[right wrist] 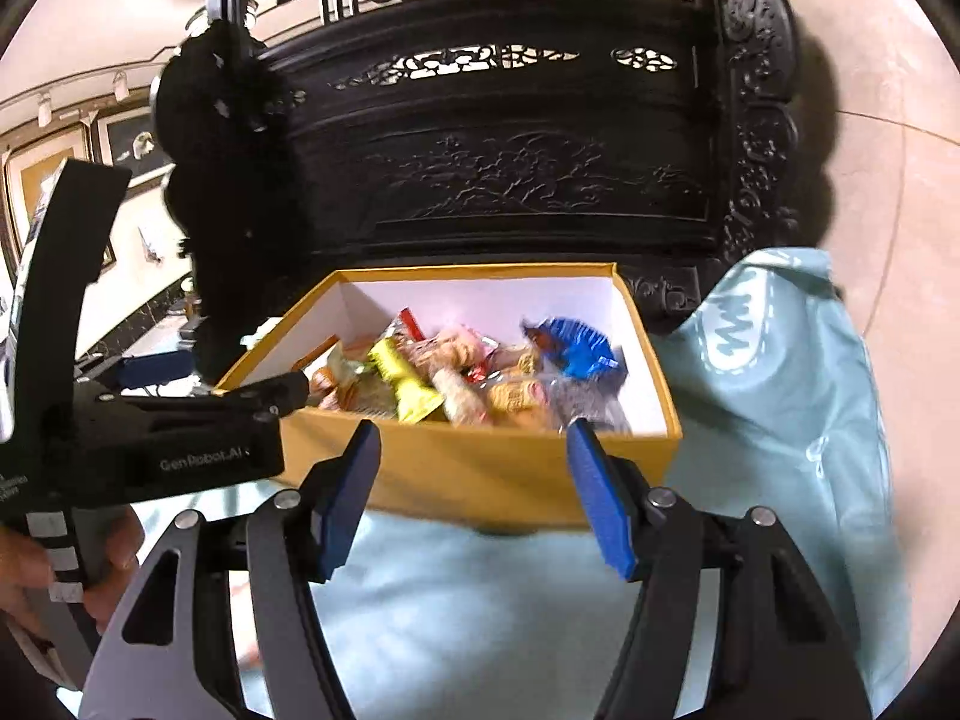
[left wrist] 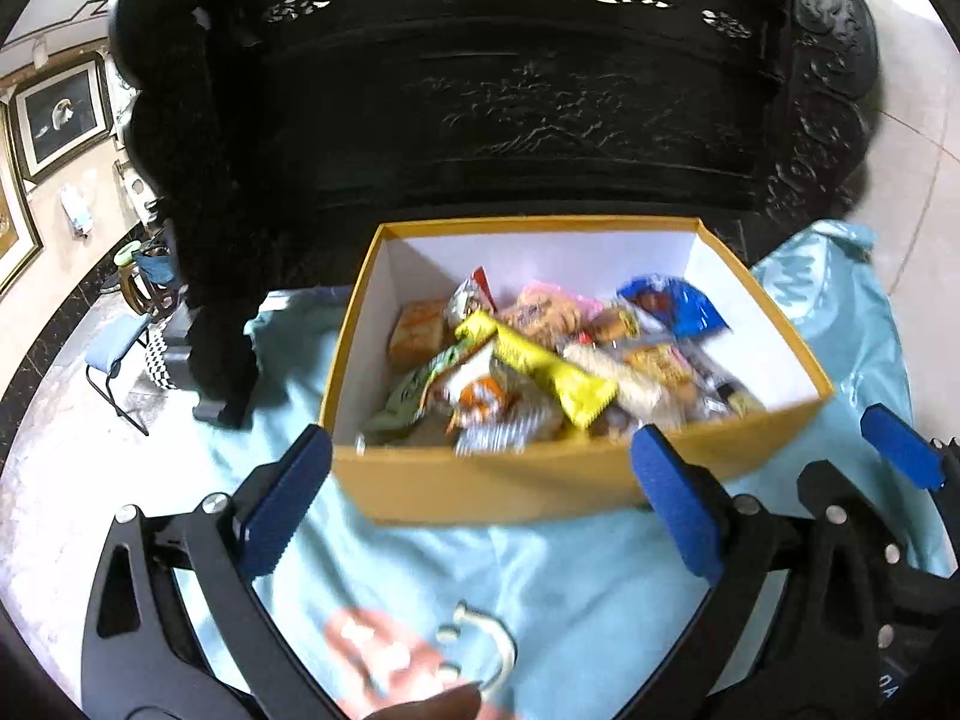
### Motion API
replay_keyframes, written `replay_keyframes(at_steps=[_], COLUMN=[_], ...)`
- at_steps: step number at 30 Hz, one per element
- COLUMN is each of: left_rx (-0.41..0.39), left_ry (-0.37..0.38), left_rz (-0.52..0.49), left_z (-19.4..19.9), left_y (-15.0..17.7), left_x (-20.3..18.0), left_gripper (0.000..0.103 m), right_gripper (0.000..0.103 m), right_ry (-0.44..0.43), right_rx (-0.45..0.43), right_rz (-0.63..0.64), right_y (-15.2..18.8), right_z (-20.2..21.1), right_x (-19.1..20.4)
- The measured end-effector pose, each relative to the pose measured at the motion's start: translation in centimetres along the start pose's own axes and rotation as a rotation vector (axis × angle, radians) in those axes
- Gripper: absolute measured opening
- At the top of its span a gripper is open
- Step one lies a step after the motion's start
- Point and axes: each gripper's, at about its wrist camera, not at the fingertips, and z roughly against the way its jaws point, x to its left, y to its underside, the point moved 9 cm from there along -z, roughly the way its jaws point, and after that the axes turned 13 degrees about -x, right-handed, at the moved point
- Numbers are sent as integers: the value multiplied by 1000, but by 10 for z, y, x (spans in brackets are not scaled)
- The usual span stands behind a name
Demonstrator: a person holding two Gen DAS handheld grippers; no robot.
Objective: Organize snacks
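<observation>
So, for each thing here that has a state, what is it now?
Left claw: open, empty, short of the box.
Right claw: open, empty, short of the box.
Yellow box: lidless, upright on the cloth, holding snacks.
Snack packets: piled loosely inside the box.
Light blue cloth: spread under the box.

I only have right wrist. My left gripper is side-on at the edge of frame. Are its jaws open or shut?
Observer: Open. In the left wrist view the left gripper has its blue pads spread wide, with nothing between them.
Operator: Anything lying loose outside the box?
Observer: Yes. A pink wrapped item lies on the light blue cloth, short of the yellow box, low in the left view.
Operator: Anything beside it?
Observer: A pale curved piece lies right next to it; too blurred to identify.
</observation>
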Motion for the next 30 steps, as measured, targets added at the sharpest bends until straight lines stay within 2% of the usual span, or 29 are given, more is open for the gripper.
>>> replay_keyframes(at_steps=[8,15,23,27,30], left_rx=[-10,-18,-11,-41,-34], left_ry=[-1,-8,-9,-53,-43], left_rz=[-8,9,1,29,27], left_z=[52,81,89,94,93], left_y=[30,44,54,55,57], left_x=[0,5,7,15,15], left_gripper=[101,101,101,101,101], right_gripper=[65,65,65,65,65], right_ry=[3,8,8,5,-1], right_rx=[12,14,11,10,7], right_rz=[-18,-38,-38,-31,-23], right_y=[24,34,35,36,36], right_z=[38,54,61,61,62], right_x=[15,22,26,29,32])
